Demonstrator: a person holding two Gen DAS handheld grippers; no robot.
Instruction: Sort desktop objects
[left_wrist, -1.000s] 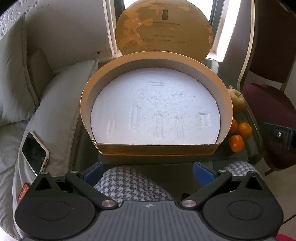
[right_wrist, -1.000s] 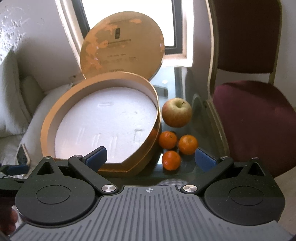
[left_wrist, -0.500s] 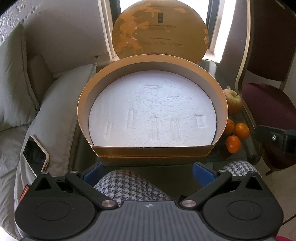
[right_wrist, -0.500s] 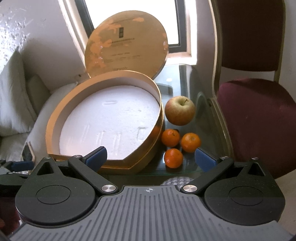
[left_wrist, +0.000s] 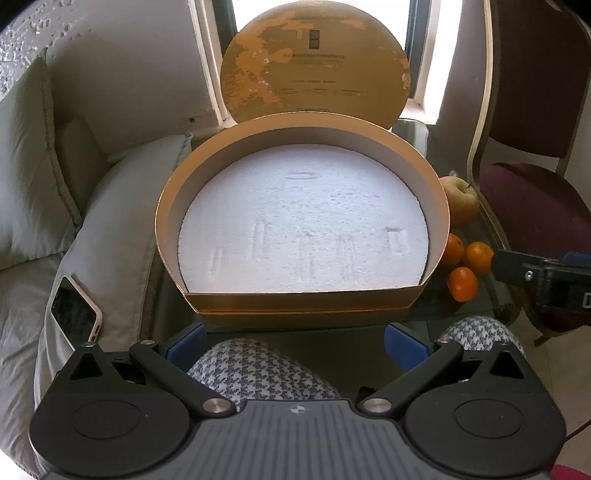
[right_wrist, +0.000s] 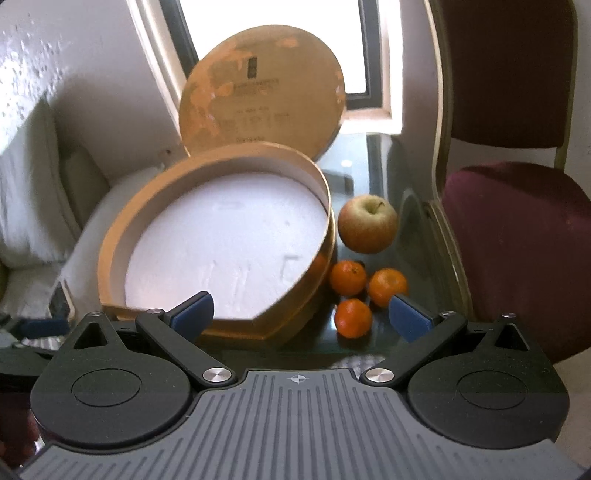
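Note:
A round gold box (left_wrist: 303, 302) (right_wrist: 295, 317) with a white foam floor sits on the glass table (left_wrist: 491, 295), its lid (left_wrist: 314, 62) (right_wrist: 262, 96) propped upright behind it. To the box's right lie an apple (right_wrist: 367, 223) (left_wrist: 460, 199) and three tangerines (right_wrist: 347, 277) (right_wrist: 388, 286) (right_wrist: 354, 318) (left_wrist: 478, 256). My left gripper (left_wrist: 295, 343) is open and empty, held back from the box's flat front side. My right gripper (right_wrist: 301, 314) is open and empty too, near the box's front right corner and the nearest tangerine.
A dark red chair (right_wrist: 517, 206) (left_wrist: 532, 199) stands right of the table. Cushions (left_wrist: 110, 229) and a phone (left_wrist: 75, 314) lie on a sofa at the left. A person's checked knees (left_wrist: 258, 369) are below the table edge. A window (right_wrist: 280, 44) is behind.
Both grippers have drawn back and slightly right, so the box looks smaller and farther. The right gripper's view has swung toward the fruit. Nothing was picked up.

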